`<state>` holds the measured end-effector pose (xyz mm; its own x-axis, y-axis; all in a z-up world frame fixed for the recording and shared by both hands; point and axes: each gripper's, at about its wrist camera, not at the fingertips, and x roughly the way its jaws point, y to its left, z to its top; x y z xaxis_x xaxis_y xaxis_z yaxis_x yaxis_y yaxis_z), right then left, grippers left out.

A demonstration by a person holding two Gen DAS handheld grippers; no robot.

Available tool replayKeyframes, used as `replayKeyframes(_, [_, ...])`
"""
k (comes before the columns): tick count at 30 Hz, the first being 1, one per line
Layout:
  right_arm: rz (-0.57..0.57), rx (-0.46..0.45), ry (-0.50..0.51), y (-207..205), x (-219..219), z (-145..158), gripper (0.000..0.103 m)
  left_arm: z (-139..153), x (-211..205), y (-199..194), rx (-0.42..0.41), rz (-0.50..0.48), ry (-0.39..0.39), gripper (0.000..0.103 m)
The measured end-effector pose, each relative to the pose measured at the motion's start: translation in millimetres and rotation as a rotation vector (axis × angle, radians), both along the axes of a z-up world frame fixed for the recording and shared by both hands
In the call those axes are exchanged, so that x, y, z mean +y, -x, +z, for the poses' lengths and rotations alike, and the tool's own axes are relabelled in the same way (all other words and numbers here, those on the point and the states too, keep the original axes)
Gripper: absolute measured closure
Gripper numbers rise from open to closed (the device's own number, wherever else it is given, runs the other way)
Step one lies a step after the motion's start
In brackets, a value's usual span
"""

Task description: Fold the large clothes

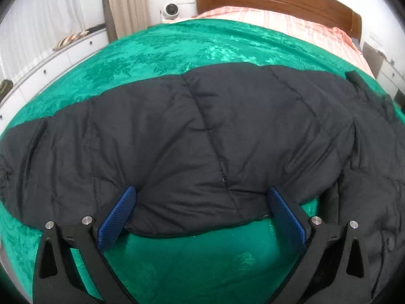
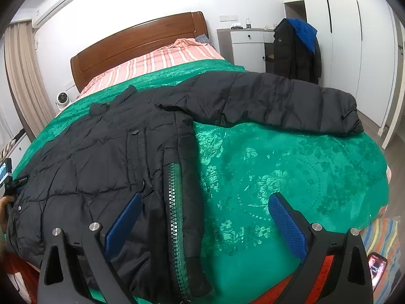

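One black puffer jacket (image 2: pixel 101 157) lies spread on the green bedspread (image 2: pixel 291 177), filling the frame from 9 to 12 o'clock in the right wrist view, with one sleeve (image 2: pixel 278 103) stretched out toward 2 o'clock until its cuff nearly reaches the bed's far side edge. The jacket's front edge with the open zipper (image 2: pixel 173 202) runs from the centre down to 6 o'clock, and bare bedspread spreads freely from 3 to 5 o'clock beside it. The right gripper (image 2: pixel 205 215) stands wide open, its left blue pad over the jacket's lower front and its right pad over bare bedspread, the zipper edge between them. In the left wrist view the other sleeve (image 1: pixel 189 139) lies across the frame from 9 to 3 o'clock, its near edge bulging toward 6 o'clock, with green bedspread (image 1: pixel 152 55) open beyond it at 12 o'clock. The left gripper (image 1: pixel 202 210) is also wide open, both blue pads touching the sleeve's near edge without closing on it. One wooden headboard (image 2: pixel 136 43) and one striped pink sheet (image 2: pixel 157 63) sit at 11 o'clock; a second dark coat (image 2: pixel 293 53) hangs at 1 o'clock.
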<state>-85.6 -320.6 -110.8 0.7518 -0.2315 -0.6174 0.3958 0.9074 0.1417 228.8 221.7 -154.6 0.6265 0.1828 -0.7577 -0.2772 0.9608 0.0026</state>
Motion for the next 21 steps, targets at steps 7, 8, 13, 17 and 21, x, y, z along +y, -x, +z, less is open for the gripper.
replayKeyframes(7, [0.011,0.011,0.007,-4.8,3.6,-1.6,0.004,-5.6,2.3,6.1,-0.005,-0.002,0.013,0.000])
replayKeyframes(8, [0.015,0.014,0.015,-6.0,5.3,-1.8,0.004,-5.7,2.3,6.0,-0.004,-0.002,0.012,0.000])
replayKeyframes(13, [0.047,0.033,0.052,-11.5,17.0,-3.1,0.004,-5.6,2.1,5.8,-0.004,-0.002,0.012,0.000])
replayKeyframes(17, [0.055,0.029,0.067,-9.1,21.6,-2.2,0.004,-5.7,2.4,5.9,-0.005,-0.002,0.013,0.000])
replayKeyframes(21, [0.051,0.023,0.044,-7.7,15.6,-2.7,0.004,-5.5,2.2,5.7,-0.005,-0.002,0.013,0.000])
